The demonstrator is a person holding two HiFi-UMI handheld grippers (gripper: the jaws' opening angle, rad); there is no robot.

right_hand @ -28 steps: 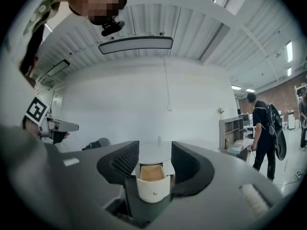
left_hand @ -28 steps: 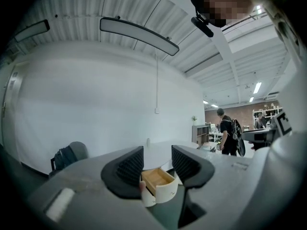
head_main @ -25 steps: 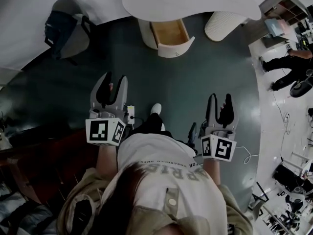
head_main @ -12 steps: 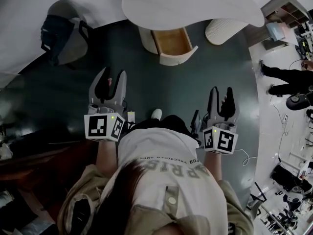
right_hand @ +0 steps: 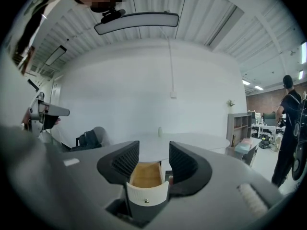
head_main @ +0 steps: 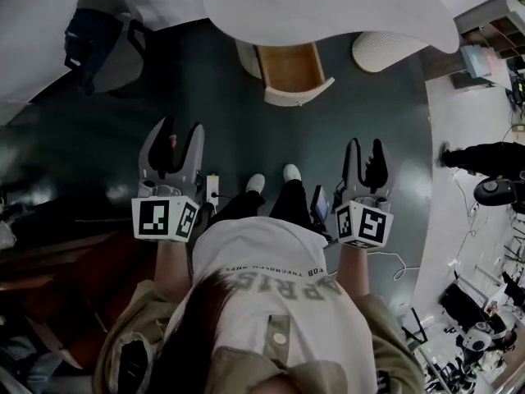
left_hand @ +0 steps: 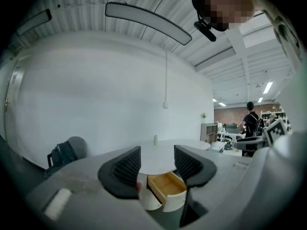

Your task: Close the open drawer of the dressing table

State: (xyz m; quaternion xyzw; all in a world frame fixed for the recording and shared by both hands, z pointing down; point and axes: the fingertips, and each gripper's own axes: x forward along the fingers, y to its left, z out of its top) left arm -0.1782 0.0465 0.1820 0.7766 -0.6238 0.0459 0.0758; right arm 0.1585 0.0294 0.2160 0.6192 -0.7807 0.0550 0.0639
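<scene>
The dressing table [head_main: 328, 6] has a white rounded top. Its drawer [head_main: 289, 68] stands pulled out, with a wooden inside and a curved white front [head_main: 299, 95]. Both grippers are held level above the dark floor, well short of the drawer. My left gripper [head_main: 180, 131] is open, its jaws have just been opening, and nothing is between them. My right gripper [head_main: 365, 148] is open and empty too. The left gripper view has the drawer [left_hand: 165, 186] low between the jaws, far off. In the right gripper view the drawer [right_hand: 145, 176] is straight ahead, front towards me.
A grey chair with a dark backpack [head_main: 98, 39] stands at the far left. A white ribbed stool [head_main: 385, 52] sits right of the drawer. A power strip [head_main: 212, 189] lies by my feet. A person [head_main: 484, 158] stands at the right. A small bottle [left_hand: 155, 139] is on the table.
Both grippers have moved forward towards the table, and the drawer sits nearer the top of the head view. The left jaws stand slightly wider. The person at the right has shifted.
</scene>
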